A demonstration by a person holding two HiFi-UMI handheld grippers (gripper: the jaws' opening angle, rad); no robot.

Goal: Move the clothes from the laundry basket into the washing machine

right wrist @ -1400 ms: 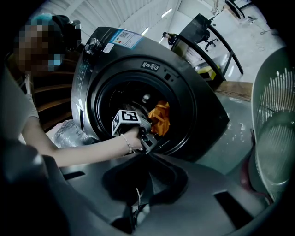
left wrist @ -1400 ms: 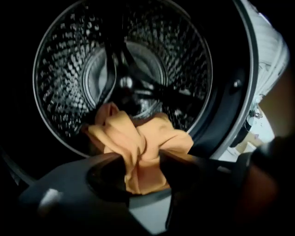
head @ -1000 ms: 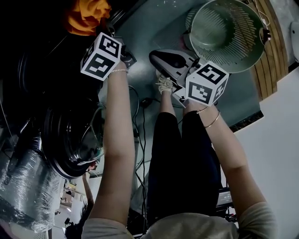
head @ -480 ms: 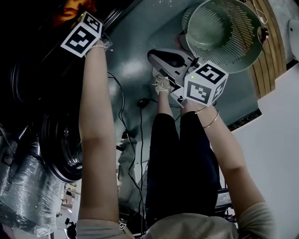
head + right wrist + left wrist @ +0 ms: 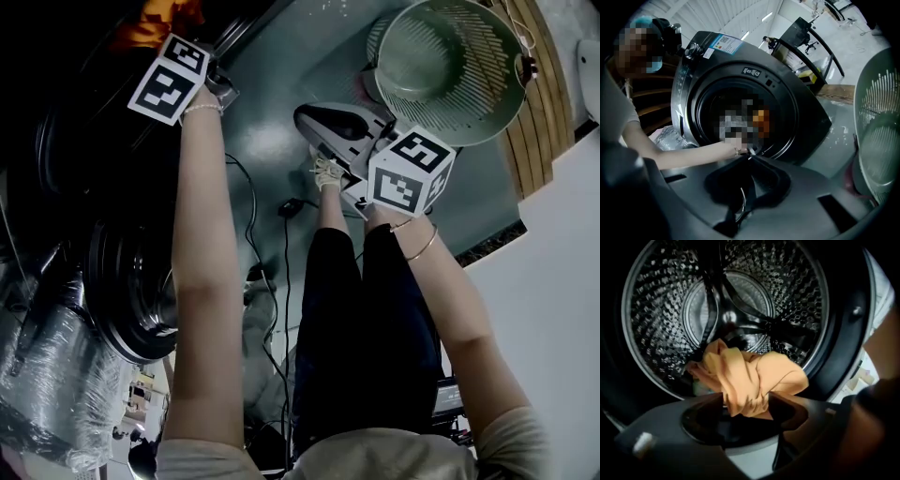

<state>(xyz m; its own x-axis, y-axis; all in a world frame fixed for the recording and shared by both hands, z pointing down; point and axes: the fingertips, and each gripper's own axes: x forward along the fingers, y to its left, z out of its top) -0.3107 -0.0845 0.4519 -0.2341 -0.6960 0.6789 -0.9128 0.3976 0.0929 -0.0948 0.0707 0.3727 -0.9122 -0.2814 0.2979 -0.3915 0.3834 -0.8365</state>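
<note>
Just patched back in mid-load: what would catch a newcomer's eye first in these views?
The crumpled orange cloth stands out, bunched between the left gripper's jaws, which have just been opening, in front of the washing machine's shiny perforated steel drum. In the head view, the round pale green slatted plastic laundry basket sits on the floor at top right, with no clothes showing inside.

A black cable (image 5: 286,262) is trailing across the grey floor (image 5: 272,112), and a plastic-wrapped bundle (image 5: 52,375) is lying well left.
</note>
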